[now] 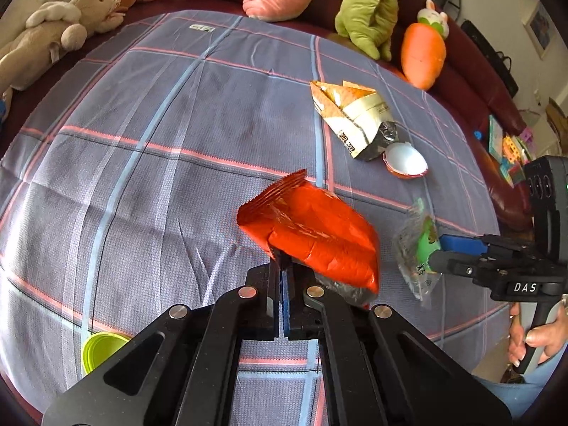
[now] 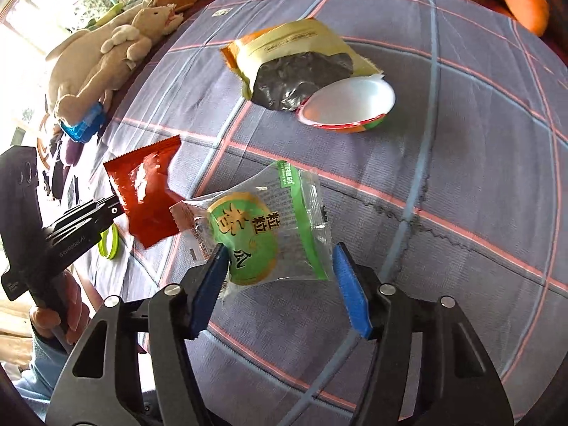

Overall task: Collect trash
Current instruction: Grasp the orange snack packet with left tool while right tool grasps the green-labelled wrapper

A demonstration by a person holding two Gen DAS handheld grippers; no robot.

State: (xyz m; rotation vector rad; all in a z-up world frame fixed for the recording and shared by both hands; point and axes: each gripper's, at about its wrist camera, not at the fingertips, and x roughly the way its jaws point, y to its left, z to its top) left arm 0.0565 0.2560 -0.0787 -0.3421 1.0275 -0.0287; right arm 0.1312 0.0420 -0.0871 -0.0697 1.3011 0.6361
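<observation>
Left tongs (image 1: 282,266) clamp red wrapper (image 1: 312,234) mid-frame; right tongs (image 2: 280,284) half-closed around clear-green wrapper (image 2: 262,227), pads not pressing, so slick film may slip out.

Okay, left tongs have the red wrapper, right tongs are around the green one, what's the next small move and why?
Probably close the right tongs on the clear green wrapper. It lies between the blue pads, but they don't visibly press it yet. The left tongs are shut on the red wrapper, so that piece is secured.
</observation>
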